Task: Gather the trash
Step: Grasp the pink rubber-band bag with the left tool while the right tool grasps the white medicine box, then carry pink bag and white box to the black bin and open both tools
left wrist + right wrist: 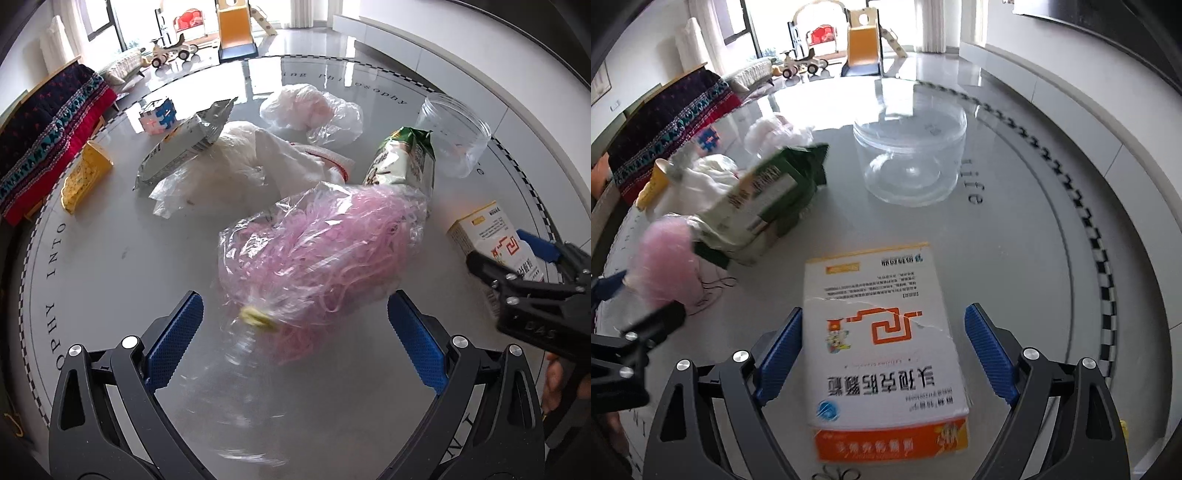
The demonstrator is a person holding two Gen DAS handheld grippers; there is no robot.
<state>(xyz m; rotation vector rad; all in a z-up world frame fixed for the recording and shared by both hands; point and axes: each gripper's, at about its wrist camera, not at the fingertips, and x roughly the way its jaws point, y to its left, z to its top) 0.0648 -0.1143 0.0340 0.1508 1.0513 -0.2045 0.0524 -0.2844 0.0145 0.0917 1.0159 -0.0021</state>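
Trash spread: several pieces lie across a round, glossy grey table point(110, 266) with a checkered rim band and printed lettering.
Pink bag: a clear crinkled plastic bag of pink shredded strips point(321, 254), neck cinched by a yellow tie, lies at mid-table between the pads of the left gripper point(295, 325).
Left gripper: jaws spread wide, blue ribbed pads clear of the bag on both sides, nothing grasped.
Box: a flat white cardboard box point(882, 354) with an orange band, an orange line emblem and dark printed characters lies near the table's edge; a crease runs across its face.
Right gripper: the right gripper point(882, 350) straddles the box with jaws released; the left pad sits just beside the box edge, the right pad stands apart.
Green pouch: a crumpled green-and-white foil packet point(768, 199) rests beside the pink bag.
Clear tub: a round transparent plastic container point(908, 158) stands upright beyond the box.
Other pieces: silver foil wrapper point(184, 147), white crumpled plastic bags point(236, 166), yellow tray point(85, 177).
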